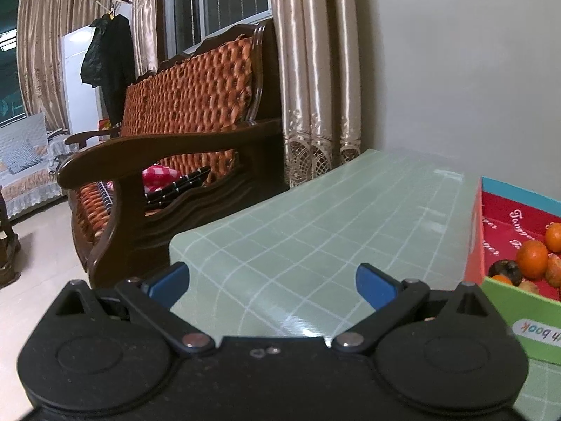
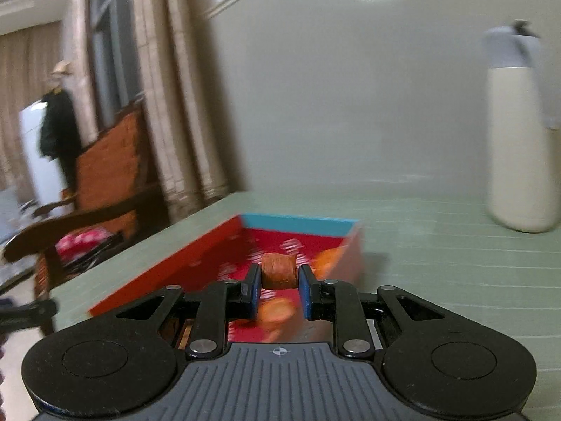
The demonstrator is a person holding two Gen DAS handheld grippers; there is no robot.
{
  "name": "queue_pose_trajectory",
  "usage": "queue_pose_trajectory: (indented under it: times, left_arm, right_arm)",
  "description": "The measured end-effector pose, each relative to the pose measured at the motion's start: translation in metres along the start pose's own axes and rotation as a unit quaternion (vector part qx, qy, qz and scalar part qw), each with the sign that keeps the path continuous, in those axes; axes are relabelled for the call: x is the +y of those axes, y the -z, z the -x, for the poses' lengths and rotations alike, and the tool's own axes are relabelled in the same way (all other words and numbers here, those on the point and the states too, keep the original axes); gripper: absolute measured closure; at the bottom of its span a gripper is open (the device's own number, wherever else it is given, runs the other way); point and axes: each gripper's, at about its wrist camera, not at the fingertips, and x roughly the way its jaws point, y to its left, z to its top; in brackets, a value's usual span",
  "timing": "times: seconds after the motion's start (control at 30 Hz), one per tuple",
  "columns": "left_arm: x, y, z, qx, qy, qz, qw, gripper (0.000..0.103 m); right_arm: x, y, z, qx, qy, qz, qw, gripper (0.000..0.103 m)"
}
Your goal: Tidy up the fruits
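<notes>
The right gripper [image 2: 279,282] is clenched on a small brown-orange fruit [image 2: 279,271], its blue pads pressed against the fruit's two sides, holding it above the red interior of an open box [image 2: 168,263] with orange walls and a blue far wall. More orange fruits [image 2: 277,310] lie blurred on the box floor beneath it. Far right on the pale green gridded table [image 2: 438,256] stands a cream bottle [image 2: 519,140]. The left gripper [image 1: 271,282] is released, its jaws spread wide and empty over the table's bare near part, left of the box [image 1: 473,245], where oranges [image 1: 532,258] and a dark fruit [image 1: 506,270] sit. A wooden sofa [image 1: 182,112] stands beyond the table's left edge.
</notes>
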Motion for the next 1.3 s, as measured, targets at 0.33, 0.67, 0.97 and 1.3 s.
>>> queue_pose_trajectory:
  times: [0.33,0.67,0.97,1.3]
  left_arm:
    - [0.004,0.000,0.000,0.007,0.008,0.003,0.9999,0.007]
    - [-0.022,-0.016,0.045,-0.001,0.084,-0.022,0.9962,0.006]
    - [-0.044,-0.037,0.127,-0.012,0.166,-0.030,0.9855,0.006]
    - [-0.055,-0.031,0.161,-0.012,0.210,-0.052,0.9762,0.006]
  right_arm:
    - [0.029,0.011,0.001,-0.016,-0.003,0.052,0.999,0.001]
    - [0.025,0.013,0.064,-0.038,0.109,0.024,0.993,0.001]
    - [0.032,0.007,0.160,-0.045,0.196,0.007,0.980,0.000]
    - [0.044,0.003,0.217,-0.073,0.224,0.000,0.972,0.000]
